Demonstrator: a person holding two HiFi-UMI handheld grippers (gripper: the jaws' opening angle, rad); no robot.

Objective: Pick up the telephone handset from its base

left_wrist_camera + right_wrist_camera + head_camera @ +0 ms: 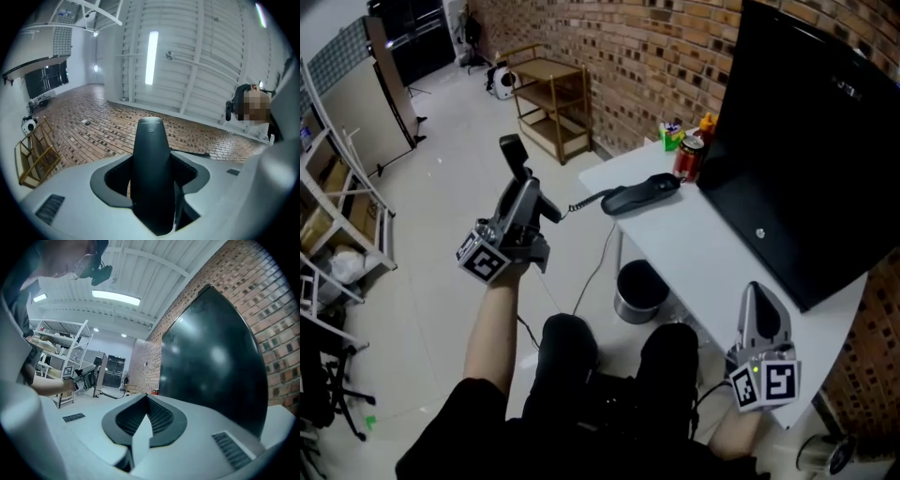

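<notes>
- The telephone handset point(151, 178) is off its base, clamped in the left gripper point(523, 187) and held in the air out past the table's left end, above the floor.
- The left gripper's jaws press on the handset's two sides. Its dark tapered body fills the gap between them, and one end sticks out beyond the jaw tips.
- A coiled cord point(586, 200) runs from the gripper's end across the gap to the base point(642, 194).
- The base lies on the far left end of the white table point(703, 248), well apart from the handset.
- Just beyond the base, near the brick wall point(619, 47), stands a red can point(689, 157) with a few small bottles behind it.
- A large black screen point(811, 159) takes up the table's right side.
- The right gripper point(759, 300) rests at the table's near edge with its jaws brought together and nothing between them, pointing along the front of the screen.
- A round metal bin point(637, 292) stands on the floor under the table.
- A low wooden shelf unit point(555, 108) stands farther back against the wall.
</notes>
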